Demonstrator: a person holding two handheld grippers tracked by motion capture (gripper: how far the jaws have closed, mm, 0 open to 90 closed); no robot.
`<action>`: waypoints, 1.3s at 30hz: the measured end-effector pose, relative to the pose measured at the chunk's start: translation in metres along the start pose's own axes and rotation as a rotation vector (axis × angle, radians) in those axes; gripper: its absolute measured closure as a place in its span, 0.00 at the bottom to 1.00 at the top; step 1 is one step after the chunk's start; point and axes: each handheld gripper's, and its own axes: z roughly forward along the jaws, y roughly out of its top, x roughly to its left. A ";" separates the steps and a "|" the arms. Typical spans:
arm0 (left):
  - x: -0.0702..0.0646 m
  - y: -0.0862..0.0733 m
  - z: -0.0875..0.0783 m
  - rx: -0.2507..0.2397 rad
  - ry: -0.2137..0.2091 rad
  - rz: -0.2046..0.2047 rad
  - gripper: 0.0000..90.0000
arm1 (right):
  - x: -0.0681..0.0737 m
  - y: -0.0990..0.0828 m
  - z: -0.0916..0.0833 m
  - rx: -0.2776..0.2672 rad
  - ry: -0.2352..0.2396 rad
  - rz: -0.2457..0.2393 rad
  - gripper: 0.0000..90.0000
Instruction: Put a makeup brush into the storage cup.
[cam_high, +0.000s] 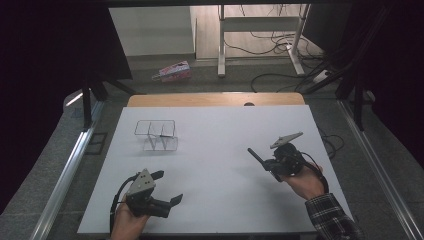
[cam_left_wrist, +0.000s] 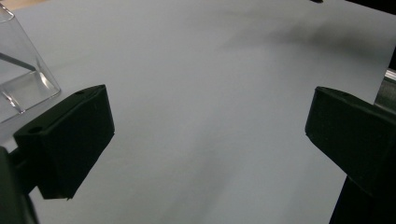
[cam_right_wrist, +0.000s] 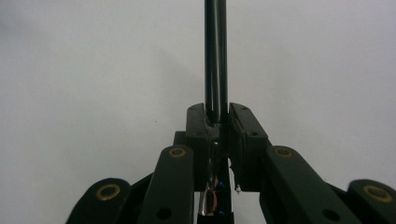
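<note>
R gripper (cam_high: 261, 161) fingers were clamped on a thin black pen (cam_right_wrist: 215, 60), well to the right of the clear organizer (cam_high: 156, 135). L gripper (cam_high: 167, 187) fingers stood wide w/ nothing between, near side of organizer, over white worktop (cam_high: 215, 145).

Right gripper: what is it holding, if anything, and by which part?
The right gripper is shut on a slim black pen-like rod, clamped near one end, with the long rest sticking out ahead. The left gripper stands open and holds nothing.
</note>
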 end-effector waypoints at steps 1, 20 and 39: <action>0.000 0.000 -0.001 -0.001 0.004 -0.005 0.02 | 0.001 -0.001 0.000 -0.003 0.002 -0.002 0.87; -0.005 0.001 0.002 0.061 0.044 0.022 0.00 | 0.020 -0.009 -0.003 0.004 0.028 -0.059 0.87; -0.012 0.007 0.005 0.080 0.003 0.004 0.00 | 0.039 -0.015 -0.009 0.005 0.065 -0.103 0.87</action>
